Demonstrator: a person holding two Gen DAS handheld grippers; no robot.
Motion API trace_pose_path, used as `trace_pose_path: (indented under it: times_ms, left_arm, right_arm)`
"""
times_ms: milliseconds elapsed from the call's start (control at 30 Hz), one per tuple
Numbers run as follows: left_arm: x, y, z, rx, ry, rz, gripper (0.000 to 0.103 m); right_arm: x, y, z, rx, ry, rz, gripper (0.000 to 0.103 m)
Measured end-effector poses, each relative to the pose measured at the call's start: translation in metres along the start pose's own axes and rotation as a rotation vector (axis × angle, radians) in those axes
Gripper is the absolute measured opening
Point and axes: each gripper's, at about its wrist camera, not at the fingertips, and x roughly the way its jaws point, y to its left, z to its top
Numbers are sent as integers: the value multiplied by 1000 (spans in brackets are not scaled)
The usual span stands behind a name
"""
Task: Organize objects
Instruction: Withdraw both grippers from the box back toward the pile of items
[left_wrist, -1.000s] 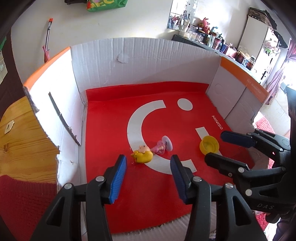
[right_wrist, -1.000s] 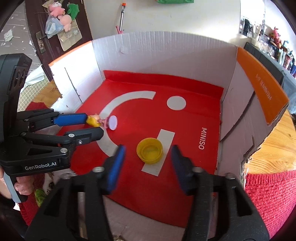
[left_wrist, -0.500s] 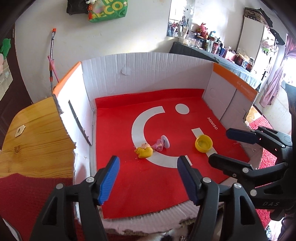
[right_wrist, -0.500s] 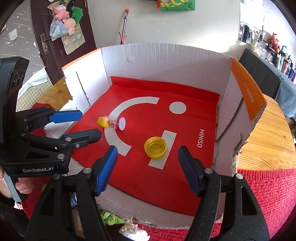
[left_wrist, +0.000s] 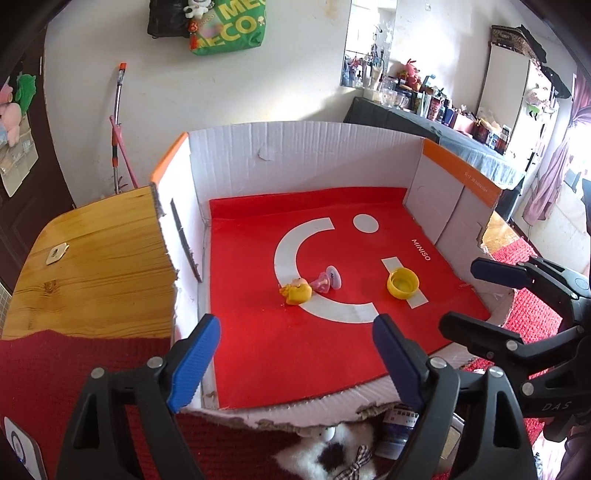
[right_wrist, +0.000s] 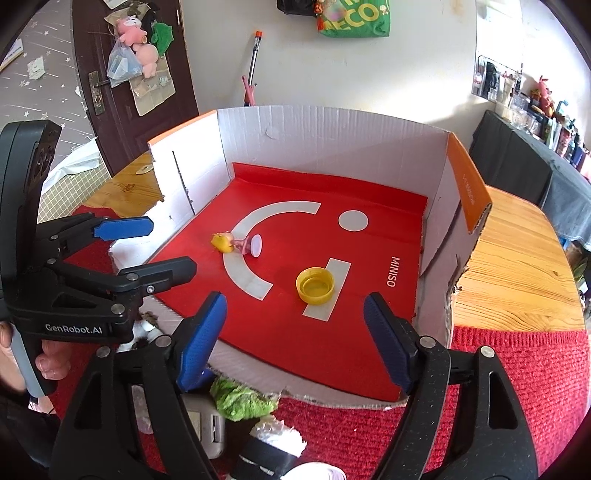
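A low white cardboard box (left_wrist: 303, 155) holds a red mat (left_wrist: 280, 354). On the mat lie a small yellow-and-pink toy figure (left_wrist: 297, 293) (right_wrist: 224, 242) with a white disc base, and to its right an upturned yellow cap (left_wrist: 402, 283) (right_wrist: 315, 285). My left gripper (left_wrist: 295, 332) (right_wrist: 168, 246) hangs over the box's near edge, short of the figure, its jaws opening with nothing between them. My right gripper (right_wrist: 295, 302) (left_wrist: 463, 295) hangs short of the cap, jaws also opening and empty. Both toys lie free on the mat.
The box sits on a wooden table (left_wrist: 92, 266) partly covered by a red cloth (right_wrist: 517, 369). Under the box's torn front edge lie a black-and-white plush (left_wrist: 332, 450), a green leafy thing (right_wrist: 240, 397) and other clutter. A hand (right_wrist: 48, 362) holds the left gripper's handle.
Both grippers have drawn back and upward out of the box while their jaws spread wider. The figure and the cap have stayed where they were on the mat.
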Motion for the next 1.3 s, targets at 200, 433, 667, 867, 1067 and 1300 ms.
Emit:
trace_pose_path:
  times_ms: [200,433,667,867,1067,1300]
  left_arm:
    - [-10,0,-5,-4,-20,11,96]
    - [-23,-2,-11,-2,-46,13,102]
    - [-34,-4,-17,0,-73,24,103]
    - [-39,-5,-24,-2,-72,24,103]
    - [-46,-8,-30,-3,-76,14,103]
    - [-51,-12,-38,-4,-74,5,103]
  right_arm:
    - [-10,4,-5,-11,-17,-4,83]
    - [-20,7,-9,-7,-39,-2,89]
    - [-29,10,-15,-7,-53,-9,90]
    - [-37,11,-23,2,-60,-10,90]
    - [-45,12,-29,6,-72,-10,90]
    - [-51,17,-36,-4,-79,-13,90]
